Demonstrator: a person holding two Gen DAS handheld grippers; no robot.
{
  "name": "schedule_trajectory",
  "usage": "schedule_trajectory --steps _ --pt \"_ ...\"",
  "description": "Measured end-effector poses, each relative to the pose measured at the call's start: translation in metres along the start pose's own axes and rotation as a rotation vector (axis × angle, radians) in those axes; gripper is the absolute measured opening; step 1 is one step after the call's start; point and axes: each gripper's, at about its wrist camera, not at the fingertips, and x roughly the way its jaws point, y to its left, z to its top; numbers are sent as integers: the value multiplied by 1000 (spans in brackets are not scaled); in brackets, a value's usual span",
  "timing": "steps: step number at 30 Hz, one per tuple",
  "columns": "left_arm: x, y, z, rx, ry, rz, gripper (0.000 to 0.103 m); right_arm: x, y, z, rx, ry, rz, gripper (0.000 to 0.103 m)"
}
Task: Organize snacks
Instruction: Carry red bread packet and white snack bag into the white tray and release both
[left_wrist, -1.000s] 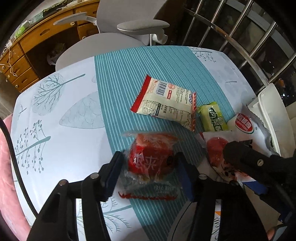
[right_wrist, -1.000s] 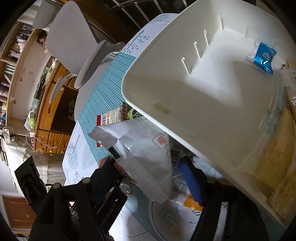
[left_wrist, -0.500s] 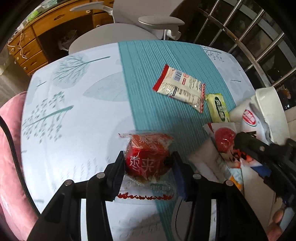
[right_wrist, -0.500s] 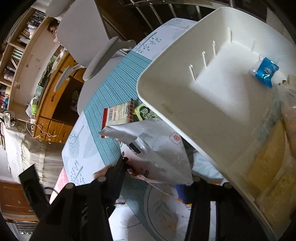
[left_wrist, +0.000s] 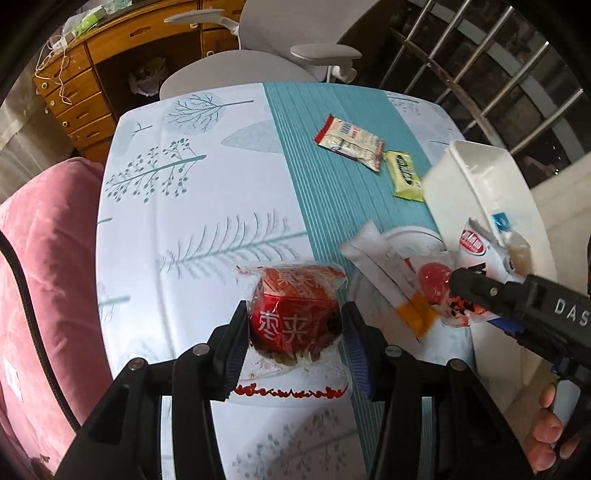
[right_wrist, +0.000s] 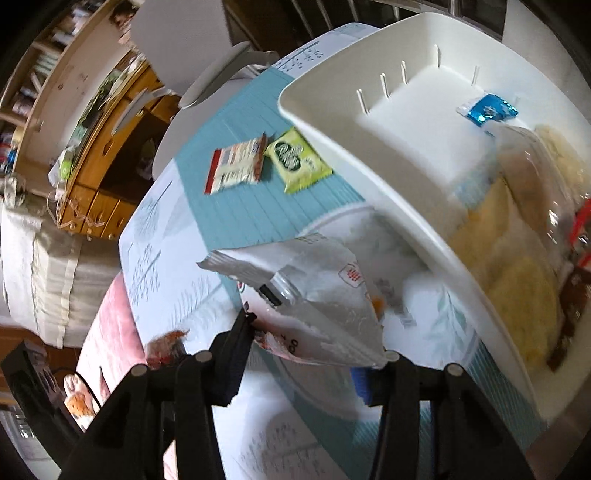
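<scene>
My left gripper (left_wrist: 293, 332) is shut on a red snack in a clear wrapper (left_wrist: 295, 314), held above the white leaf-print tablecloth. My right gripper (right_wrist: 306, 354) is shut on a white snack bag (right_wrist: 314, 295) with red print, lifted off the table beside the white bin (right_wrist: 373, 155). In the left wrist view that gripper (left_wrist: 476, 295) shows at the right, gripping the same white bag (left_wrist: 436, 280). A red-edged white packet (left_wrist: 349, 142) and a green packet (left_wrist: 404, 173) lie on the teal runner. The bin holds a blue packet (right_wrist: 489, 109) and yellowish cakes (right_wrist: 517, 295).
A grey office chair (left_wrist: 258, 55) stands at the table's far side, a wooden desk with drawers (left_wrist: 92, 74) behind it. A pink seat (left_wrist: 37, 277) borders the left edge. A metal railing (left_wrist: 498, 74) runs at the back right. A person's fingers (left_wrist: 550, 435) grip the right tool.
Both grippers have risen and pulled back from the table, each carrying its snack. The left jaws closed onto the red snack; the right jaws closed onto the white bag.
</scene>
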Motion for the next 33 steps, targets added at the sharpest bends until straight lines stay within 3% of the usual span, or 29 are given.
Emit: schedule_trajectory --steps 7,15,22,33 --pt "-35 -8 -31 -9 -33 -52 47 -34 5 -42 -99 -19 12 47" --pt "-54 -19 -69 -20 -28 -111 47 -78 -7 -72 -237 -116 14 47" --pt "-71 -47 -83 9 -68 -135 48 -108 -25 -77 -397 -219 -3 47" --pt "-70 -117 -82 -114 -127 -99 49 -132 -71 -43 -556 -191 67 47"
